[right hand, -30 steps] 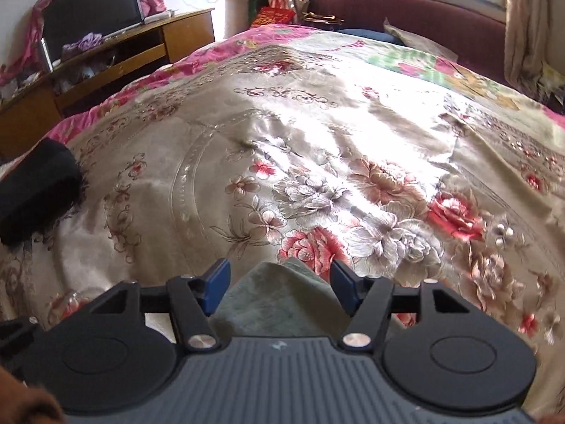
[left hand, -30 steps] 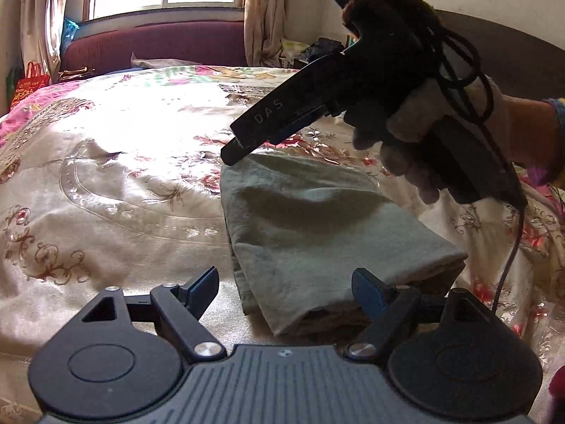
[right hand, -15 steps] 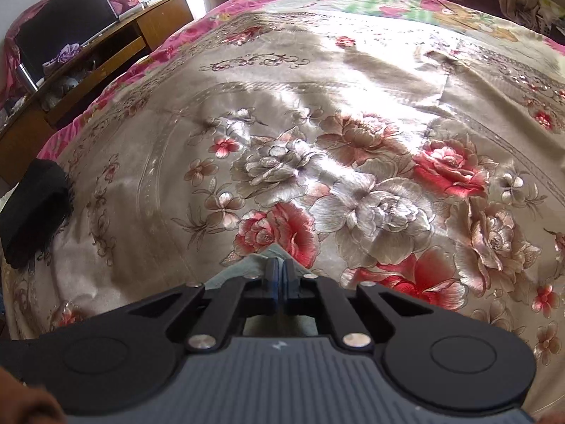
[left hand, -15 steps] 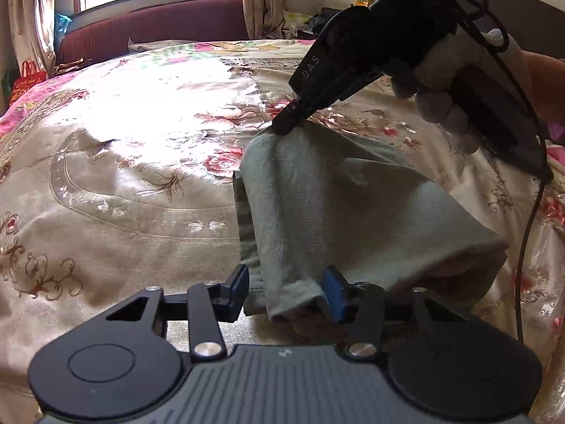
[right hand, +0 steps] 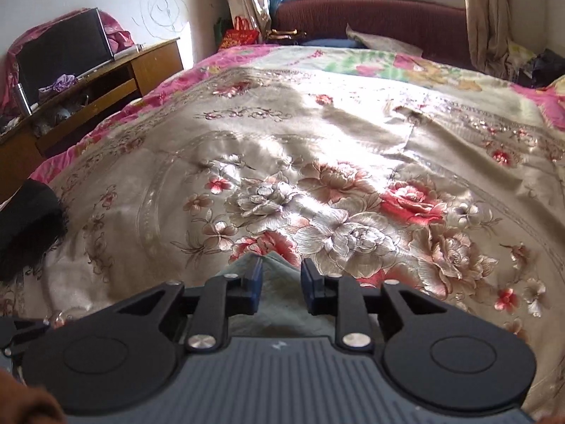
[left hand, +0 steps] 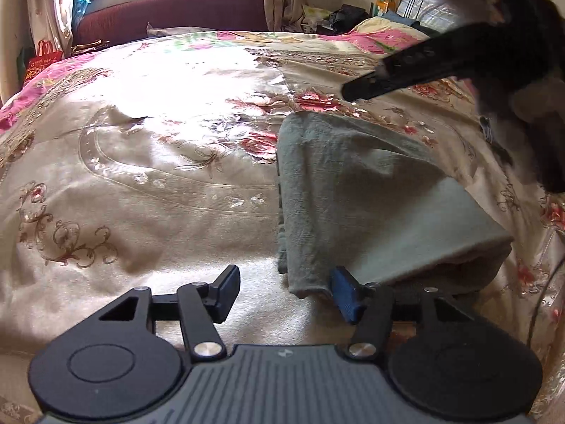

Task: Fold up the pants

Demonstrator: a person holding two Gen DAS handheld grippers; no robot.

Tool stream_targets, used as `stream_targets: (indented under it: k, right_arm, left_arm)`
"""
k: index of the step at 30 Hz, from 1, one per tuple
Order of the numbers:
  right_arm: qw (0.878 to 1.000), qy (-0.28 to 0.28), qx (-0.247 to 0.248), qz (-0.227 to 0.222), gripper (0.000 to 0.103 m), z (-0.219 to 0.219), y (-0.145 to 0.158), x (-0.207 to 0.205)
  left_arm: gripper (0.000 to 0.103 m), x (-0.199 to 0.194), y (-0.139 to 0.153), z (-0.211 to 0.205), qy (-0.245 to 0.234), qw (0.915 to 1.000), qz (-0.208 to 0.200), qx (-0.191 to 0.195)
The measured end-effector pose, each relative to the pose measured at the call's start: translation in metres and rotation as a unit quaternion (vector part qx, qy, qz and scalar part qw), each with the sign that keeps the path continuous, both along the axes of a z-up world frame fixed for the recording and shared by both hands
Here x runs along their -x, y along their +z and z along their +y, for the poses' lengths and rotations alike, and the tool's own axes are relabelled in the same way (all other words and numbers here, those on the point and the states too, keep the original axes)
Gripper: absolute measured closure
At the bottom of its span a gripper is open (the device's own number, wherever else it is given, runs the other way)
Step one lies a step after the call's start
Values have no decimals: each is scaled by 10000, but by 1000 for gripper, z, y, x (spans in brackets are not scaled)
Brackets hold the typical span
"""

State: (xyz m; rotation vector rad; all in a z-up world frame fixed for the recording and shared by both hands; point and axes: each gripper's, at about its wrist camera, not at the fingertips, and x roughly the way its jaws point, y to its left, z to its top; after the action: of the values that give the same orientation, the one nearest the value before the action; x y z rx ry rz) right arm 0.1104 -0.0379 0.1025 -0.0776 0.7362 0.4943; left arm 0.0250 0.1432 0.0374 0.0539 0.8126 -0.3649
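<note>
Pants (left hand: 356, 194) lie folded on the bed (left hand: 148, 183). Left claw (left hand: 286, 293) has just been opening, wide, gripping nothing. Right claw (right hand: 280, 284), likewise opening, stands narrow and empty above the cloth.

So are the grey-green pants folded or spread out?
Folded: the grey-green pants lie as a compact stack on the floral bedspread, layered edges showing.

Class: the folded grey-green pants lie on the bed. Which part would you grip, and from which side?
Probably the near corner of the pants, approached low from the near side: there the stacked layers end in an open edge on the bedspread, where two fingers could slip around them.
</note>
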Motion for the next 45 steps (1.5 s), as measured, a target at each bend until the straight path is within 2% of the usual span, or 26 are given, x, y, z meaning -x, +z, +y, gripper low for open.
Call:
stream_targets:
  k: [3, 7, 8, 9, 10, 12, 15, 17, 19, 22, 25, 26, 27, 29, 32, 34, 36, 37, 38, 40, 41, 42, 43, 45]
  right_arm:
    - [9999, 71, 144, -17, 71, -4, -11, 48]
    - [9952, -13, 17, 982, 71, -2, -67, 80]
    - [9948, 0, 101, 1014, 71, 0, -79, 85]
    - [9964, -14, 155, 829, 71, 2, -81, 91]
    - [9969, -35, 145, 771, 71, 3, -77, 92]
    - [9964, -153, -251, 791, 71, -7, -61, 91]
    - [9960, -404, -599, 526, 69, -31, -38, 91]
    - [9934, -774, -759, 370, 64, -51, -33, 82]
    - [9849, -1361, -992, 404, 60, -74, -38, 66]
    - [9659, -2041, -1363, 821, 57, -104, -59, 36]
    - [9452, -2253, -1986, 1282, 56, -127, -85, 12]
    - [9380, -2257, -2182, 1473, 56, -133, -92, 4]
    - [9368, -2161, -2258, 1572, 56, -135, -95, -2]
    - [9416, -1944, -2218, 1626, 56, -136, -95, -9]
    - [9399, -1779, -2235, 1870, 56, -140, -95, -16]
    - [9414, -1705, -2187, 1921, 56, -141, -92, -16]
    - [9454, -1612, -2065, 1940, 56, -138, -91, -17]
    - [9465, -1590, -2011, 1961, 56, -136, -92, -17]
    - [9471, -1574, -1973, 1981, 56, -134, -93, -18]
    - [9485, -1545, -1931, 1980, 53, -130, -96, -20]
    - [9488, -1565, -1921, 1961, 53, -128, -96, -20]
    - [9478, -1607, -1941, 1952, 55, -128, -96, -21]
    - [9469, -1636, -1969, 1948, 70, -130, -95, -23]
    - [9445, -1691, -1983, 1999, 91, -134, -94, -30]
  left_arm:
    - [32, 0, 8, 0, 137, 9995, -226, -153]
    - [31, -7, 17, -12, 84, 9985, -498, -196]
    - [31, -12, 16, -16, 55, 9987, -473, -170]
    - [31, -16, 13, -20, 58, 9988, -419, -231]
    - [31, -20, 9, -26, 83, 9985, -347, -421]
    - [31, -20, 3, -37, 70, 9955, -321, -885]
    - [31, -14, 12, -46, -137, 9947, -477, -897]
    - [30, -16, 18, -54, -214, 9941, -559, -906]
    - [27, -22, 16, -64, -287, 9936, -566, -933]
    - [28, -21, 20, -77, -318, 9942, -588, -842]
    - [26, 6, 34, -99, -972, 9885, -999, -594]
    - [26, 16, 35, -110, -1279, 9843, -1080, -568]
    - [26, 24, 32, -122, -1600, 9790, -1118, -591]
    - [25, 39, 19, -150, -2244, 9635, -1170, -878]
    - [25, 55, -8, -185, -2788, 9293, -1577, -1839]
    - [25, 68, -17, -194, -3134, 9064, -1830, -2161]
    - [28, 69, -19, -197, -3181, 9001, -1876, -2311]
    - [36, 65, -19, -197, -3152, 9030, -1799, -2300]
    - [40, 59, -19, -198, -3091, 9085, -1698, -2241]
    - [62, 48, -16, -200, -2969, 9219, -1446, -2025]
    - [67, 45, -16, -202, -2912, 9267, -1325, -1973]
    - [71, 43, -17, -204, -2913, 9280, -1230, -1971]
    - [74, 44, -18, -205, -2942, 9276, -1175, -1978]
    - [76, 50, -20, -203, -3034, 9260, -1053, -1986]
